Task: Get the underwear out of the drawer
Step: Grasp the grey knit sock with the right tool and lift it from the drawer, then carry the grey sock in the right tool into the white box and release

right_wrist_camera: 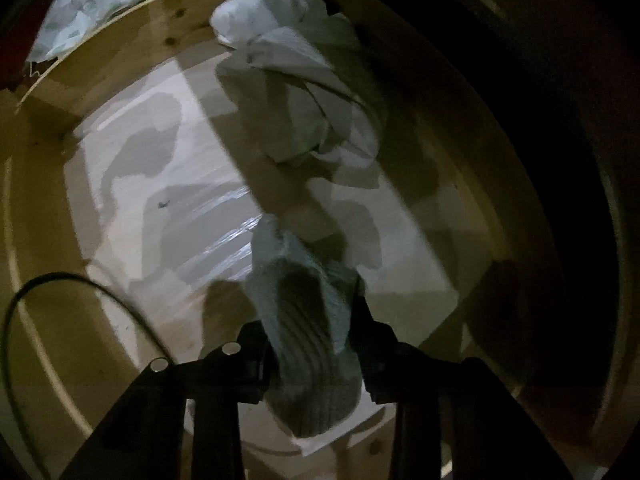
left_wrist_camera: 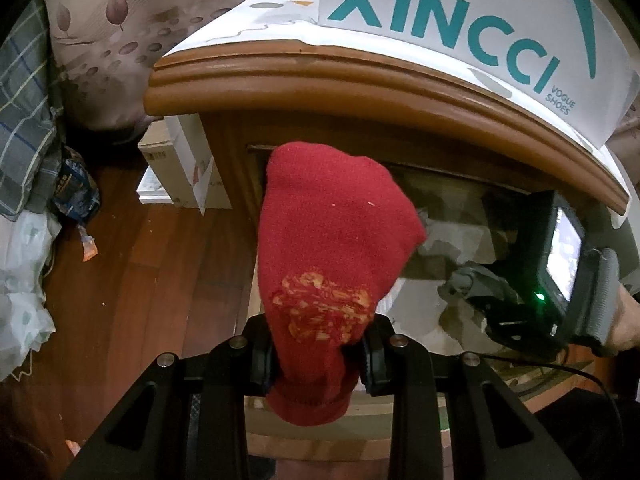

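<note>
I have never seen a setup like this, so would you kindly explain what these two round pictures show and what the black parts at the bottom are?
There is no robot here: a person holds a two-finger gripper in each hand, and each carries a wide-angle camera looking along its fingers. The black parts are those fingers. The left camera's picture shows the left gripper with its jaws shut on a red sock, in front of a wooden cabinet with a white shoe box on top; the other gripper's body shows at the right edge. The right camera's picture looks down into the dim drawer: the right gripper grips a pale ribbed garment, and crumpled white clothing lies further back.
</note>
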